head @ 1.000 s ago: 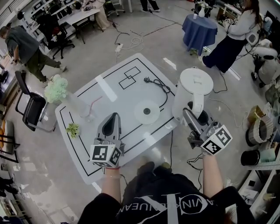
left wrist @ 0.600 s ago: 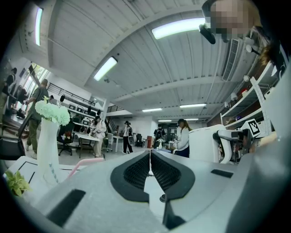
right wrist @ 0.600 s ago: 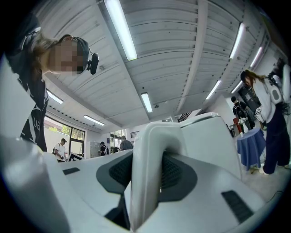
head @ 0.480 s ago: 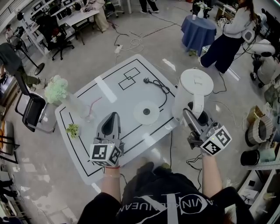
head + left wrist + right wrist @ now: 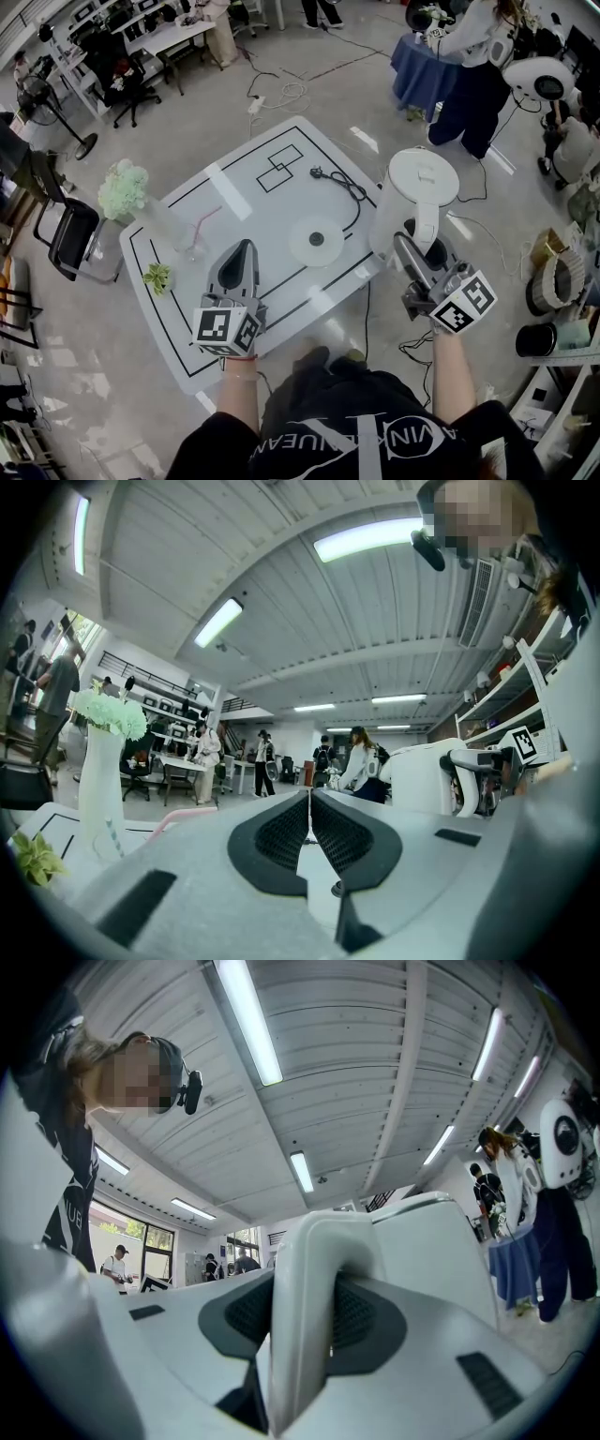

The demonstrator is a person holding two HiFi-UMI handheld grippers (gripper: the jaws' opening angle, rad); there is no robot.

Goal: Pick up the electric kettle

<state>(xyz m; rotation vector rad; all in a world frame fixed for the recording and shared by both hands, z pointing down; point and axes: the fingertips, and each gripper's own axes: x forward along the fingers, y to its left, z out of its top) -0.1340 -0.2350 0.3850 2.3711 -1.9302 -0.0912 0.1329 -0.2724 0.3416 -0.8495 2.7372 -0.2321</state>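
R hand-held gripper (image 5: 406, 247) tilted slightly up, pinching kettle (image 5: 419, 184) handle (image 5: 425, 225). Kettle upright, axis vertical, handle twd person. L hand-held gripper (image 5: 244, 247) level, jaws pressed together.

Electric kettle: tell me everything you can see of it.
The electric kettle is white and plastic-looking, with a round flat lid and a looped handle facing the person. It is upright by the table's right edge, off its round base, which lies on the table. The right claw is shut on the handle. Whether the kettle's bottom touches the table, I cannot tell.
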